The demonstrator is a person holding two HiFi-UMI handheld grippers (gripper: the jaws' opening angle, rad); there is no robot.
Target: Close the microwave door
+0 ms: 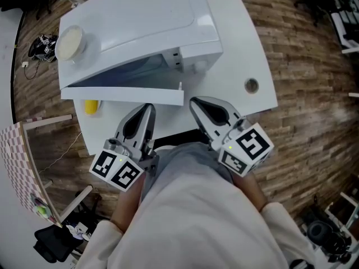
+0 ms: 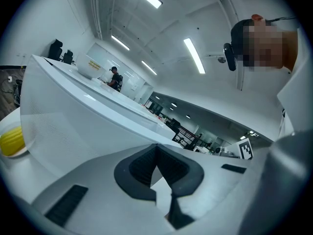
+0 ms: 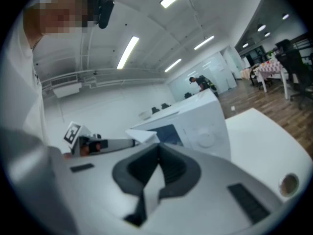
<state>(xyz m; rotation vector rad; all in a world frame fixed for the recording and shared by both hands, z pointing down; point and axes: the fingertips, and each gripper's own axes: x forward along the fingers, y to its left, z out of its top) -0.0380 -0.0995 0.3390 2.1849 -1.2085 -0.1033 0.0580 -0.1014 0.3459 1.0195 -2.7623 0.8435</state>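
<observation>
Head view: the microwave door (image 1: pixel 120 94) stands open, swung out from the white microwave (image 1: pixel 134 21) on the white table (image 1: pixel 247 49). Just before its near edge are the left gripper (image 1: pixel 148 110) and right gripper (image 1: pixel 194 102), each with jaws together on nothing. A white bowl (image 1: pixel 69 42) sits on the microwave's top; its print is too small to read. A yellow object (image 1: pixel 91 106) lies under the door's left end.

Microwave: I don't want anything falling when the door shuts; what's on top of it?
A round white bowl stands on the microwave near its left edge; nothing else shows on top. The bowl's inside cannot be made out.
</observation>
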